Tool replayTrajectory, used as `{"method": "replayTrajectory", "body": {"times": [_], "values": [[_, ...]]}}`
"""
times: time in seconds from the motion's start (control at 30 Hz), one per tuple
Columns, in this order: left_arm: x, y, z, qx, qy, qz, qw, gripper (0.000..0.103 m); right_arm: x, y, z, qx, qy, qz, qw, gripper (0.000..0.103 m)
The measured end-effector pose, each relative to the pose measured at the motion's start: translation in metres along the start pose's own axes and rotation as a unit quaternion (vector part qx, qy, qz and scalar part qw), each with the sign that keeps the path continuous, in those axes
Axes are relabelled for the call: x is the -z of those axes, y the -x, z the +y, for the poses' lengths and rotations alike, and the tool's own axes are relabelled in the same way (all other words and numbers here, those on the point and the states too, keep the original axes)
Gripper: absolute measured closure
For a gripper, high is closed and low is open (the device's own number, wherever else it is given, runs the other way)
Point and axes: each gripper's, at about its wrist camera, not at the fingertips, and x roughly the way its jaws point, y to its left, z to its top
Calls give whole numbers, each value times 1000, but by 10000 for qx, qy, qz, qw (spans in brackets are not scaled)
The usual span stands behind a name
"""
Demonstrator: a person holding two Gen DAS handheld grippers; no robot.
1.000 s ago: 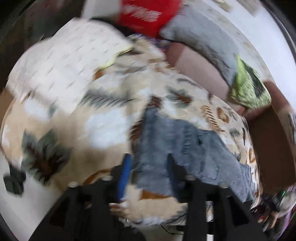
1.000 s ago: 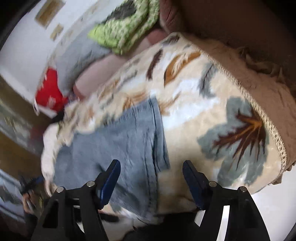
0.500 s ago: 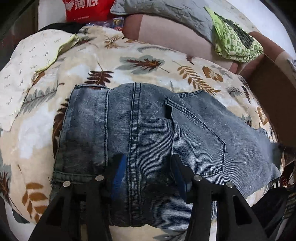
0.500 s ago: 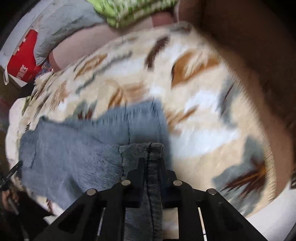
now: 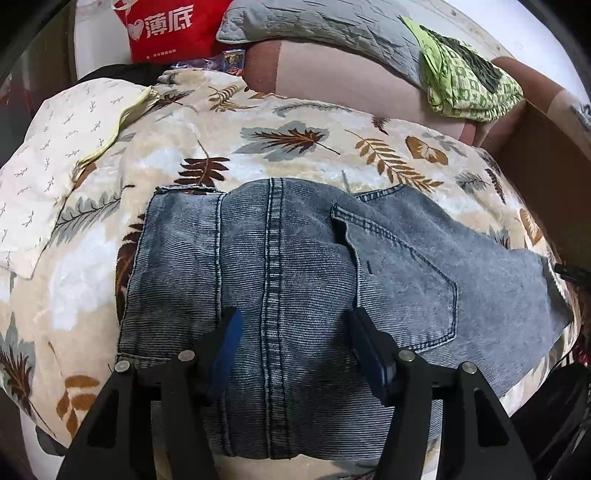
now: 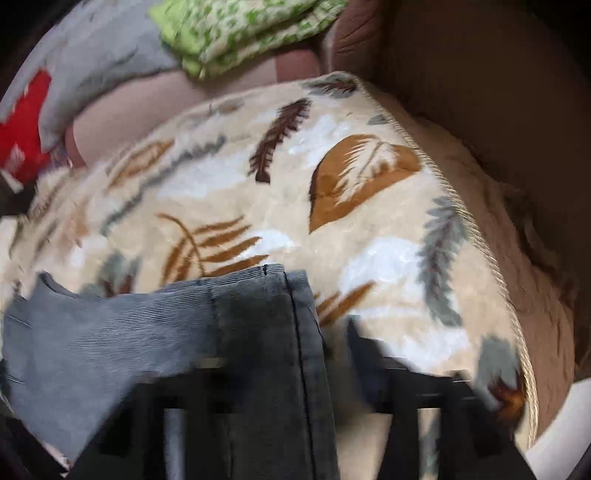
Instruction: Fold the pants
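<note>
Jeans (image 5: pixel 295 266) lie mid-frame on leaf blanket (image 5: pixel 280 125). Left gripper (image 5: pixel 295 347) spread wide over them. Right gripper (image 6: pixel 295 369) blurred, can't tell its state. Red bag (image 5: pixel 166 26) upper left reads "薄底"

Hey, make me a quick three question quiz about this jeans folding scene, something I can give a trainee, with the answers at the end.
1. True or false: the left gripper is open, with the jeans lying flat between its fingers.
2. Multiple choice: what do the jeans lie on? A) a bare wooden floor B) a leaf-print blanket C) a glass table
3. Fill in: the folded cloth resting on the grey pillow at the back is mostly ____ in colour.

Key: 1 true. 2 B. 3 green, meaning the green cloth. The right gripper is too blurred in its own view to quiz on.
</note>
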Motion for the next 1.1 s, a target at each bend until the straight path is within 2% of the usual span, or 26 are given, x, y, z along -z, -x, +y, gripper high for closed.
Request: {"method": "replayTrajectory", "body": {"times": [0.07,0.1,0.13,0.2,0.23,0.3,0.33,0.37,0.4,0.47,0.53,0.6,0.7,0.77,0.87,1.0,1.03,1.1], "values": [[-2,4,-3,45,87,-66,9999,41,4,26,2,90,21,-297,9995,40],[-4,9,-7,74,87,-143,9998,41,7,39,4,-28,11,-384,9993,40],[-4,11,-11,87,69,-196,9997,41,9,51,7,-264,-75,-455,9986,40],[-4,18,-20,56,-33,-378,9993,38,15,65,17,-1225,-297,-438,9911,39],[-3,18,-25,-82,-119,-432,9990,35,21,64,21,-1719,-403,-342,9837,35],[-1,6,-27,-458,-186,-308,9983,25,36,47,27,-2110,-572,-14,9758,29],[2,-9,-26,-823,-279,-50,9962,25,44,32,28,-2032,-585,223,9771,29],[5,-28,-22,-934,-327,210,9949,22,51,7,25,-1745,-644,582,9808,29],[5,-26,-20,-899,-244,37,9956,22,57,-13,19,-1586,-815,791,9808,30],[0,-18,-24,-981,-251,89,9948,22,52,1,15,-1672,-1018,497,9794,31],[-3,-3,-30,-989,-298,-131,9946,22,46,21,14,-1891,-1063,267,9758,31],[-6,9,-37,-944,-337,-290,9945,22,43,48,11,-1866,-969,-45,9776,31],[-9,27,-50,-681,-240,-525,9960,22,54,71,-13,-1822,-1418,-185,9728,30],[-14,32,-62,-358,-211,-558,9976,22,70,74,-36,-1865,-1988,-68,9621,30],[-21,27,-88,11,-233,-511,9984,22,101,57,-63,-2152,-2832,383,9338,30],[-26,10,-146,548,-451,-272,9971,22,111,32,-67,-2265,-3145,561,9201,30],[-28,7,-154,626,-480,-228,9966,22,112,22,-66,-2391,-3258,665,9123,30],[-27,-1,-179,830,-548,-104,9950,22,112,7,-59,-2356,-3371,786,9081,30]]}}
